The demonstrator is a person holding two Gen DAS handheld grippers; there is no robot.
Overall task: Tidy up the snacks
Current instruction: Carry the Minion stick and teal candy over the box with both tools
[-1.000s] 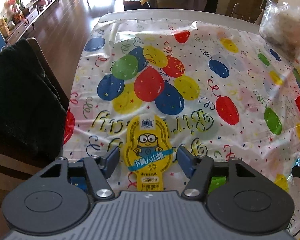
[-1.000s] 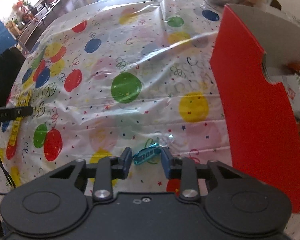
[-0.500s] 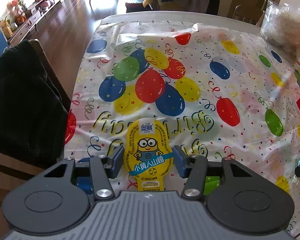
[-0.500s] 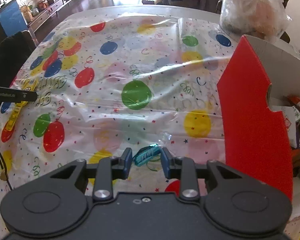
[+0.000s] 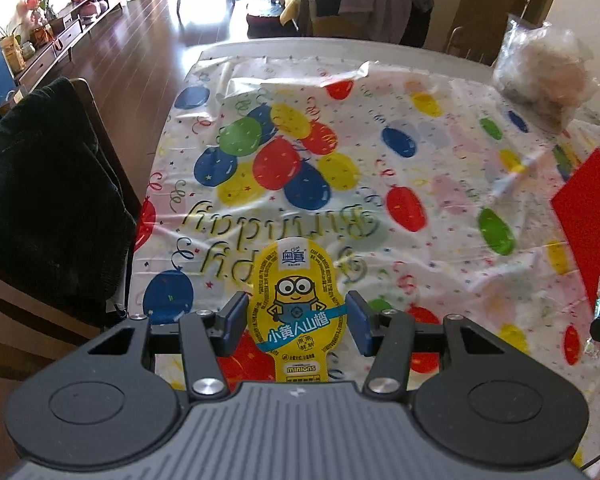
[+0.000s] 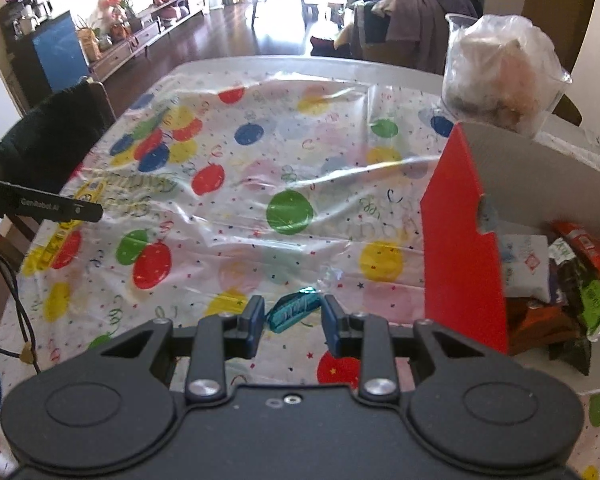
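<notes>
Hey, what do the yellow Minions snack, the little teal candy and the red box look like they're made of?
Minions snack: seemingly a printed glossy plastic or foil lid, flat with crisp print. Teal candy: shiny metallic-looking film wrapper with a clear twisted end. Red box: cardboard, matte red outside, plain white inside, with a cut notch showing its thin edge.

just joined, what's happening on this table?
A person with two handheld grippers is sorting snacks. The left gripper has the yellow Minions snack pack between its fingers. The right gripper brackets a small teal wrapped candy; whether either is clamped or lifted is unclear. To the right stands the red box, open, with several snack packets already inside. A clear bag sits at the table's far side.
</notes>
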